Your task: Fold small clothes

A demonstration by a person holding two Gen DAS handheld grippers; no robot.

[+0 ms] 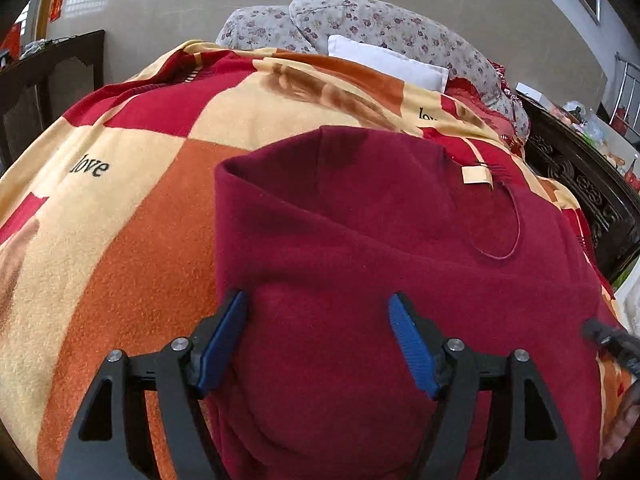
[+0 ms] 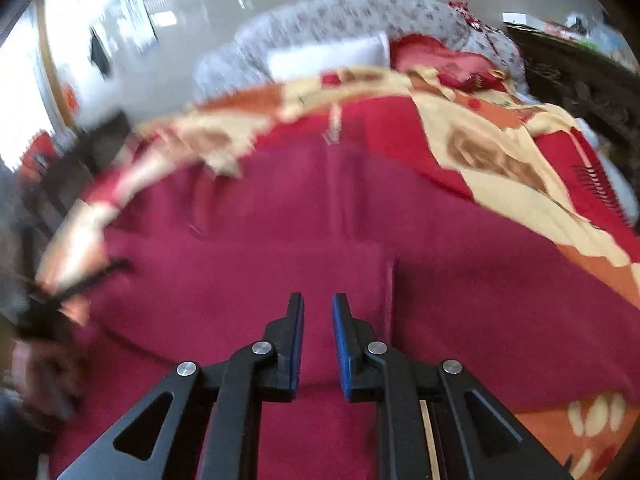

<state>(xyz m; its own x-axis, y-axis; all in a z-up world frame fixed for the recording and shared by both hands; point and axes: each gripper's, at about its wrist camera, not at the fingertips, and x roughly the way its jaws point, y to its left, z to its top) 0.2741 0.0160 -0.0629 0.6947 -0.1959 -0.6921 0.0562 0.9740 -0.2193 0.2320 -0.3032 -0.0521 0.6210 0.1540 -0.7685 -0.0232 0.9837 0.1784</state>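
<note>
A dark red fleece garment (image 1: pixel 360 248) lies on the bed, with a cream label (image 1: pixel 476 174) near its collar and a fold along its left edge. My left gripper (image 1: pixel 318 304) is open wide just above the garment's near part, empty. In the right wrist view the same garment (image 2: pixel 280 240) fills the middle, blurred by motion. My right gripper (image 2: pixel 318 304) hovers over it with the jaws a narrow gap apart and nothing between them. The right gripper's tip also shows at the right edge of the left wrist view (image 1: pixel 608 340).
A checked red, orange and cream blanket (image 1: pixel 132 216) covers the bed. Floral pillows (image 1: pixel 360 24) and a white pillow (image 1: pixel 384 60) lie at the far end. A dark carved wooden frame (image 1: pixel 580 184) runs along the right; dark furniture (image 1: pixel 44 80) stands at the left.
</note>
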